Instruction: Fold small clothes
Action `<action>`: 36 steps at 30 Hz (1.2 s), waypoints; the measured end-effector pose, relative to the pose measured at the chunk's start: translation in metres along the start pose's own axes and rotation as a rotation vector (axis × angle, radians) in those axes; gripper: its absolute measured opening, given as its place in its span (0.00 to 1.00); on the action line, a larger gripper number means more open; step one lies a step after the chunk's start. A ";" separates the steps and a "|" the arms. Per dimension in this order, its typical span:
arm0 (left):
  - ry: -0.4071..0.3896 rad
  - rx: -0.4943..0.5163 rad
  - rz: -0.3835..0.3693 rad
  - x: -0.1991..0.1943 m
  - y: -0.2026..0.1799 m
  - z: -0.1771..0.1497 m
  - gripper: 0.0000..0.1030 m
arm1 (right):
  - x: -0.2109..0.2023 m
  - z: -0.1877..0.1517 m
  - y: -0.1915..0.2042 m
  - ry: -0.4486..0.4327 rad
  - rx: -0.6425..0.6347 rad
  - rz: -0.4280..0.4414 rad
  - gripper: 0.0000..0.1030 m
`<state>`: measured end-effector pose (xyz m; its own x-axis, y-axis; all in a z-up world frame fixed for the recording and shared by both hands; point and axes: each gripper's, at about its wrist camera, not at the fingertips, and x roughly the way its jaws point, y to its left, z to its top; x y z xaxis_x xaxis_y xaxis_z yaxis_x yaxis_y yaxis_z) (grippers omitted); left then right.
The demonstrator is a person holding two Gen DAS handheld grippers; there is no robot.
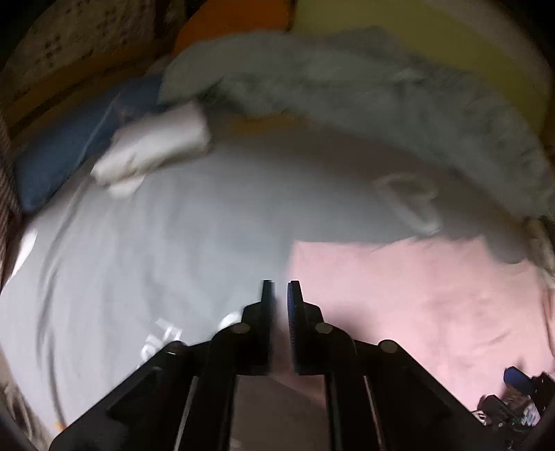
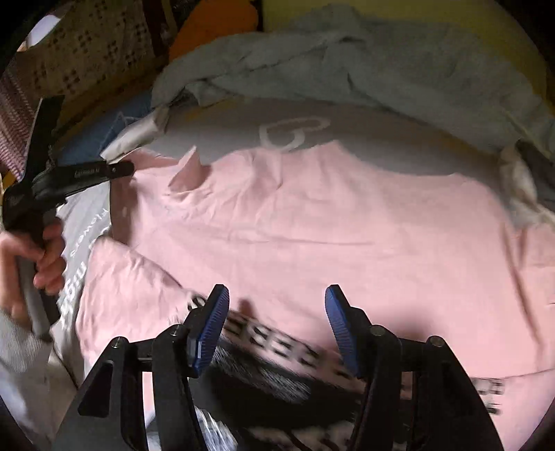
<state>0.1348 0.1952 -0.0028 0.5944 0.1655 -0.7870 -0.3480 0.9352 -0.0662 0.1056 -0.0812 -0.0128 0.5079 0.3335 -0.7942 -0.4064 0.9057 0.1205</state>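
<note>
A pink shirt [image 2: 312,225] lies spread flat, with dark printed lettering [image 2: 277,343] near its close edge; the left wrist view shows it at lower right [image 1: 416,305]. It lies on a grey cloth with white lettering [image 1: 156,243]. My left gripper [image 1: 280,295] points down at the pink shirt's left edge. Its jaws are nearly together, with a narrow gap and the edge in line with it. The right wrist view shows that gripper [image 2: 121,170] at the shirt's left corner, held by a hand [image 2: 45,256]. My right gripper [image 2: 277,312] hangs open over the lettering, holding nothing.
A crumpled pale grey-blue heap [image 2: 381,62] borders the far side. A folded white cloth [image 1: 156,145] and a blue cushion [image 1: 62,156] lie at the far left. Orange [image 2: 215,24] and yellow [image 2: 416,17] fabric show beyond. A dark blurred thing [image 2: 270,385] sits under my right gripper.
</note>
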 end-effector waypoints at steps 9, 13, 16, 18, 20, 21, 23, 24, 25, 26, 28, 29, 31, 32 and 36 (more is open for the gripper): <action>0.107 -0.341 -0.337 -0.004 0.074 -0.027 0.38 | 0.026 -0.002 0.008 -0.006 0.002 -0.052 0.58; 0.192 -0.378 -0.446 0.008 0.069 -0.037 0.25 | 0.025 -0.001 0.009 -0.016 0.021 -0.063 0.58; 0.205 -0.342 -0.428 0.010 0.057 -0.037 0.25 | 0.023 -0.004 0.009 -0.027 0.034 -0.064 0.58; 0.192 -0.349 -0.451 0.014 0.049 -0.034 0.25 | 0.024 -0.003 0.011 -0.027 0.030 -0.071 0.58; 0.179 -0.345 -0.489 0.019 0.041 -0.030 0.25 | 0.024 -0.003 0.012 -0.025 0.032 -0.080 0.58; 0.166 -0.322 -0.518 0.021 0.035 -0.026 0.31 | 0.024 -0.003 0.012 -0.024 0.035 -0.083 0.58; 0.172 -0.229 -0.558 0.032 0.016 -0.016 0.36 | 0.023 -0.003 0.013 -0.025 0.045 -0.083 0.58; 0.172 -0.201 -0.510 0.035 0.008 -0.015 0.33 | 0.022 -0.004 0.012 -0.026 0.053 -0.081 0.58; 0.161 -0.179 -0.480 0.035 0.002 -0.015 0.30 | 0.021 -0.005 0.012 -0.025 0.056 -0.077 0.58; 0.148 -0.156 -0.450 0.032 -0.003 -0.016 0.24 | 0.019 -0.006 0.012 -0.025 0.056 -0.073 0.58; 0.138 -0.151 -0.428 0.028 -0.002 -0.017 0.05 | 0.015 -0.010 0.010 -0.028 0.055 -0.065 0.58; 0.128 -0.166 -0.412 0.024 0.003 -0.016 0.05 | 0.013 -0.012 0.009 -0.030 0.053 -0.061 0.58; 0.090 -0.163 -0.342 0.006 0.012 -0.021 0.05 | 0.009 -0.016 0.005 -0.035 0.045 -0.058 0.58; 0.081 -0.160 -0.329 -0.005 0.018 -0.026 0.05 | 0.007 -0.017 0.004 -0.038 0.043 -0.059 0.58; 0.087 -0.216 -0.226 -0.028 0.048 -0.045 0.06 | 0.008 -0.019 -0.003 -0.044 0.054 -0.054 0.58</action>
<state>0.0692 0.2212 -0.0114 0.6133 -0.0751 -0.7863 -0.3658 0.8553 -0.3670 0.0965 -0.0862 -0.0309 0.5613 0.2935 -0.7738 -0.3366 0.9351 0.1105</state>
